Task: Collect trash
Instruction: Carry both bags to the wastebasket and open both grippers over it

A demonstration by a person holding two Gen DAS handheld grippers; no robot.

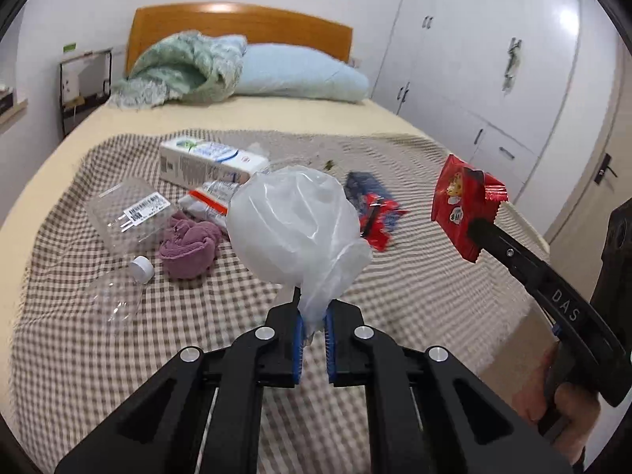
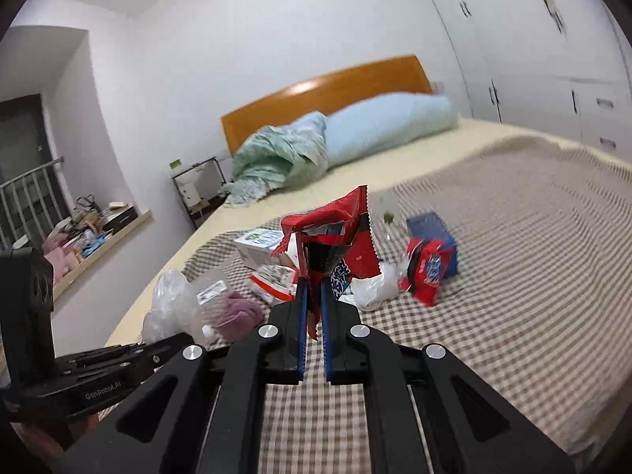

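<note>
Plastic bag: your left tool [image 1: 314, 316] has its blue pads pinched tight on the gathered neck of a clear plastic bag [image 1: 292, 225], which balloons up in front of the camera, lifted clear of the bed.
Red wrapper: your right tool [image 2: 314, 308] is clamped narrow on a red snack wrapper [image 2: 339, 233]; from the left view the same wrapper [image 1: 460, 205] hangs in the air off the bed's right side.
Step in hand: you look to be carrying off two pieces at once, both raised above the checked blanket [image 1: 414, 276].
Still on the bed: a clear plastic bottle [image 1: 118, 296] with a white cap, a clear tub [image 1: 126, 213] with a barcode label, a white carton [image 1: 205, 162], a red-and-white packet [image 1: 205, 201], and a red and blue wrapper [image 1: 375, 209].
Not trash, likely: the purple cloth [image 1: 189, 249] lying between the tub and the bag; judge it before you grab.
Bin: no bin or trash sack shows in either view, so I cannot tell where you will drop these.
Next move: keep both grips firm, swing to the container, and release only over its mouth; the bag is light and may drift or cling to the pads.
Then: come back for the bottle and tub, which are wide and slippery and will need a fuller opening.
</note>
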